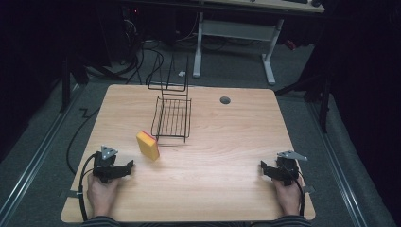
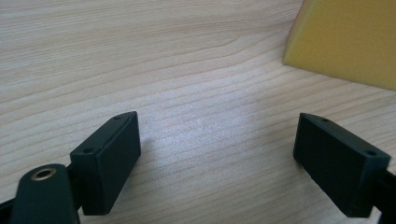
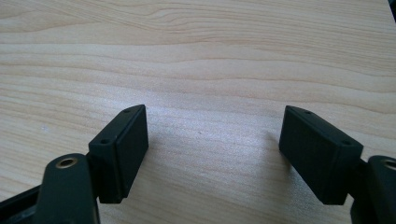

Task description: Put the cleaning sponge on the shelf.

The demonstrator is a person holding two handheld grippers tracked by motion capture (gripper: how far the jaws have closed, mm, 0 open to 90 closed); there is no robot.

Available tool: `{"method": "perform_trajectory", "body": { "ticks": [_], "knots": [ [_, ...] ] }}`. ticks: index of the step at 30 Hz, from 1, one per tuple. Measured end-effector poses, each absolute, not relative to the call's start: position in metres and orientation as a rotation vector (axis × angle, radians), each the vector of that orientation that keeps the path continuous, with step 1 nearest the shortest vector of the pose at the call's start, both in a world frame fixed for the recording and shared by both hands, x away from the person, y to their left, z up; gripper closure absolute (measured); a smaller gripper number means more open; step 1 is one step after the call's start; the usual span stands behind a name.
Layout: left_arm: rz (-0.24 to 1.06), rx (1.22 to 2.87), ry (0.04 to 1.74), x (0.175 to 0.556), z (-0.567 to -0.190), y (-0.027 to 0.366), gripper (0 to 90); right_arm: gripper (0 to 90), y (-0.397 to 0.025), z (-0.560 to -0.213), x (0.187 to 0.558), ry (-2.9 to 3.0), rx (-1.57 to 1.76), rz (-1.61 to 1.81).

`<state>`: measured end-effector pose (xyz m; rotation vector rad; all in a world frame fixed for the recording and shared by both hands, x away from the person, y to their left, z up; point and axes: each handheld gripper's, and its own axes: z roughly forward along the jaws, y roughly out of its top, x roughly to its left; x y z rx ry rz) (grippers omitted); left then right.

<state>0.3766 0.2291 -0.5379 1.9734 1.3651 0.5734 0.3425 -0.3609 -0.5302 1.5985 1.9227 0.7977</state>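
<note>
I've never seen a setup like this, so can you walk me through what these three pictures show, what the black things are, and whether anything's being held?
There is no robot here: a person sits at a wooden table with a hand-held tool in each hand, each ending in two black jaws.

The high view looks down from above the person's side. The left gripper shows at its left and the right gripper at its right, both low over the table near its front edge.

The other two pictures come from cameras riding on the tools, looking along their jaws. The left gripper faces a yellow sponge, while the right gripper faces bare wood.

A black wire rack stands behind the sponge.

Both grippers are open and hold nothing.
</note>
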Motion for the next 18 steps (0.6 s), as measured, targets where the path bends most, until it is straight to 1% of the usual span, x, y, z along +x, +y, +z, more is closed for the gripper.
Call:
{"method": "perform_trajectory", "body": {
  "ticks": [13,18],
  "knots": [
    [0.574,1.973,1.366,0.3765,-0.5379,0.229,15.6,24.2,-0.3607,-0.5302,0.3425,1.922,1.6,0.798],
    [0.581,1.96,1.376,0.3763,-0.5378,0.2297,18.1,24.2,-0.3607,-0.5303,0.3426,1.921,1.6,0.797]
  ]
}}
